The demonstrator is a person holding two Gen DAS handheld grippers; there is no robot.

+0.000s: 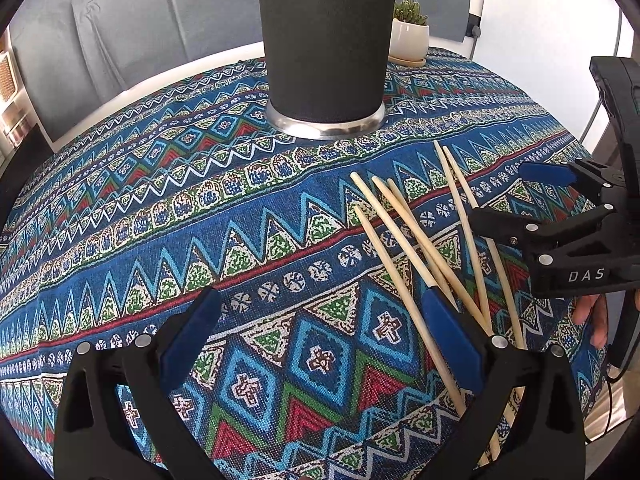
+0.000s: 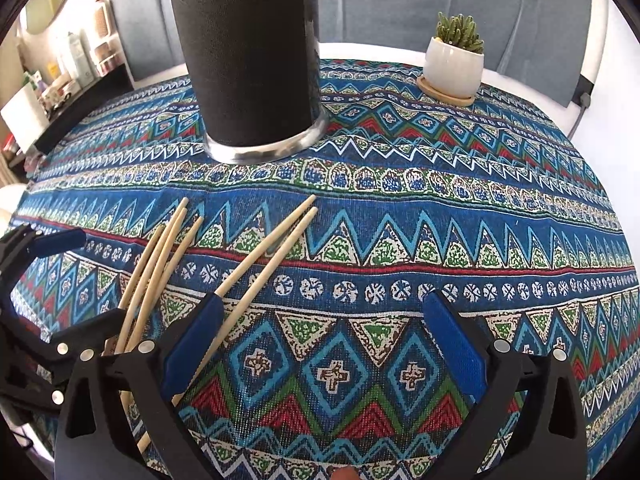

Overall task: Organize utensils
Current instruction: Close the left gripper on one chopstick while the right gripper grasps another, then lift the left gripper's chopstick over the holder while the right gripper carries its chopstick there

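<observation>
Both grippers hang over the tablecloth (image 1: 280, 240) with jaws spread wide, holding nothing. The left gripper (image 1: 320, 328) has bare cloth between its fingers; its right finger overlaps the chopsticks (image 1: 404, 236), though I cannot tell if it touches them. The right gripper (image 2: 324, 332) hovers likewise, its left finger over two sticks. Six chopsticks lie loosely crossed between the grippers. Beyond them stands a black cup (image 1: 326, 48), upright, and farther back a potted plant (image 2: 454, 60).
</observation>
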